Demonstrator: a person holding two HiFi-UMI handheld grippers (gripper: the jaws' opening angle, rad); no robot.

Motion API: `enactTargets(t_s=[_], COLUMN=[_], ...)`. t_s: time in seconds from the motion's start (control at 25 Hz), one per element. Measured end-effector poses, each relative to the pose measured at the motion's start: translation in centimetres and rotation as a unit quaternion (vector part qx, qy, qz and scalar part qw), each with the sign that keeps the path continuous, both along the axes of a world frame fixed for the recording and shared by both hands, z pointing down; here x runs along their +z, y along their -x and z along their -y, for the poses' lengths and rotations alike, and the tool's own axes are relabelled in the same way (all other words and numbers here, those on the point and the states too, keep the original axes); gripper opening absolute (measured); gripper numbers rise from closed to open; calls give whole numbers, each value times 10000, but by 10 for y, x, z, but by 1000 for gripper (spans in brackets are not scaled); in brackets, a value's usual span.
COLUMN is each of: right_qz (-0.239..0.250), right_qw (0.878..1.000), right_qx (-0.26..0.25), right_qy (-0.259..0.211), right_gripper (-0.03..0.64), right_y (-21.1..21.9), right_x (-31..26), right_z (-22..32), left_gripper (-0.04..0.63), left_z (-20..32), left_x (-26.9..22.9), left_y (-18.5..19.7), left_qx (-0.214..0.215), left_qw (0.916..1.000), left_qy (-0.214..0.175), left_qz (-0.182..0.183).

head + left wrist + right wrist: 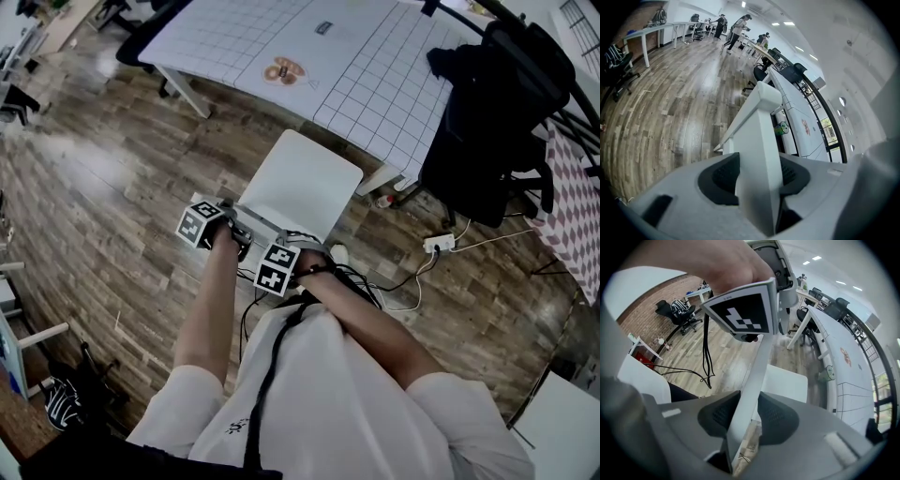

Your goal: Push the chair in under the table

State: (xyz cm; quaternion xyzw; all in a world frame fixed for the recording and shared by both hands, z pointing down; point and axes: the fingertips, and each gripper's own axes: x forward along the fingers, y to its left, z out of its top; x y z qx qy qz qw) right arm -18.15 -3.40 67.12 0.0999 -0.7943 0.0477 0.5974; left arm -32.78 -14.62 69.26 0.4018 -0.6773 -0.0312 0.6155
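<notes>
We see one white chair on the wood floor, just short of the one white gridded table ahead of it. The chair faces the table. Its seat reaches up and to the right in the head view, towards the table's near edge, and its backrest is on our side. The backrest's top rail is the long line here, running across in front of us roughly parallel to the table edge.

Two grippers are on that rail, one towards each end. The left gripper has its jaws pinching the thick white upright corner of the backrest, which fills the gap between them. The right gripper is clamped on the thinner edge of the same backrest, with the seat visible beyond its jaws.

From so steeply above, the seat's front corner seems to lie near the table edge, but we cannot tell whether any of it is under the top.

To the right, one black garment is draped beside the table, and one white power strip lies on the floor.
</notes>
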Motion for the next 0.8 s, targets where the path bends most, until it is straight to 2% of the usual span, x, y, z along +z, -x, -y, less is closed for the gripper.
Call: enactTargets(t_s=[0.44,0.8], right_qz=[11,49], right_qw=[9999,10000], right_qx=[171,22], right_qy=[-24,34], right_gripper=[117,121], right_y=[-23,-46], right_x=[3,3], right_z=[34,64], left_gripper=[189,189], left_z=[31,62], left_x=[2,3], left_y=[-23,-45], left_qx=[108,84], left_qw=[9999,9999], left_qy=[15,50], left_qz=[29,74])
